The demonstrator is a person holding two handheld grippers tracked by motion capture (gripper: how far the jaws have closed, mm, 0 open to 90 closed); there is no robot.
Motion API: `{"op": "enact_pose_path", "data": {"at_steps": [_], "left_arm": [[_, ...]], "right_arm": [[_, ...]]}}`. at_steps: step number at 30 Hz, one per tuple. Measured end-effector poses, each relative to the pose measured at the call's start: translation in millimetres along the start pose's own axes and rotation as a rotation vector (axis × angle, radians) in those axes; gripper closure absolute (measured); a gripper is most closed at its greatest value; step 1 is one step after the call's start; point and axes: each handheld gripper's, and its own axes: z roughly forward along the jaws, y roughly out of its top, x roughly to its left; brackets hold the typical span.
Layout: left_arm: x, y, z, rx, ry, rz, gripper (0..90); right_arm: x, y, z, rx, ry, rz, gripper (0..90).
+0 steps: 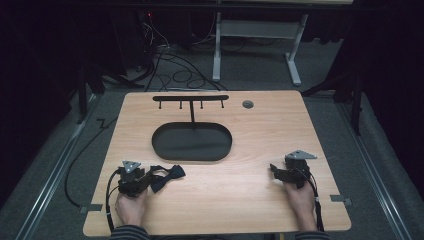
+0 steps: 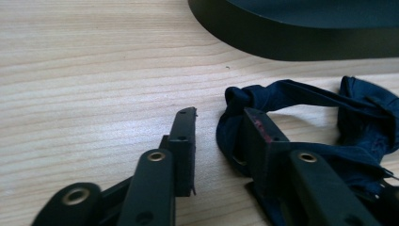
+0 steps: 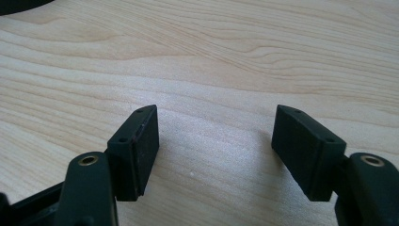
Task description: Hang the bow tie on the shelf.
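Observation:
A dark blue bow tie [image 1: 169, 175] lies on the wooden table at the front left, right of my left gripper [image 1: 150, 178]. In the left gripper view its strap [image 2: 301, 96] loops around the right-hand jaw, and the bow [image 2: 364, 110] lies farther right. The left gripper [image 2: 219, 115] is low over the table, its jaws partly apart; a band of strap runs along the inside of the right-hand jaw and the other jaw stands clear of it. My right gripper [image 1: 274, 170] rests at the front right, open [image 3: 216, 113] over bare wood with nothing between its pads.
A black oval tray [image 1: 165, 147] sits mid-table, its rim [image 2: 301, 44] just beyond the bow tie. A black hook rail [image 1: 191, 98] on a post rises from its far side. A round grommet [image 1: 248, 104] is at the back. Cables and a desk frame lie on the floor beyond.

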Motion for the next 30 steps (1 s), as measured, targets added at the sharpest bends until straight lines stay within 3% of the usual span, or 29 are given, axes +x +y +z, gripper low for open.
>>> {"op": "enact_pose_path", "data": {"at_steps": [1,3,4,10,22,30], "left_arm": [[0.0,0.0,0.0,0.0,0.0,0.0,70.4],[-3.0,0.8,0.5,0.007,0.009,0.033,72.7],[-5.4,1.7,1.1,0.012,0.007,0.06,78.6],[-6.9,4.6,2.0,0.026,-0.018,0.079,88.9],[-1.5,9.1,-13.1,-0.031,-0.105,0.052,89.7],[-8.3,27.7,-38.0,-0.095,-0.147,0.096,89.7]], "right_arm": [[0.0,0.0,0.0,0.0,0.0,0.0,34.0],[0.0,0.0,0.0,0.0,0.0,0.0,34.0],[0.0,0.0,0.0,0.0,0.0,0.0,33.9],[0.0,0.0,0.0,0.0,0.0,0.0,33.9],[0.1,0.0,0.0,0.001,-0.001,0.0,33.9],[1.6,-0.7,-0.9,0.002,-0.002,0.001,34.0]]}}
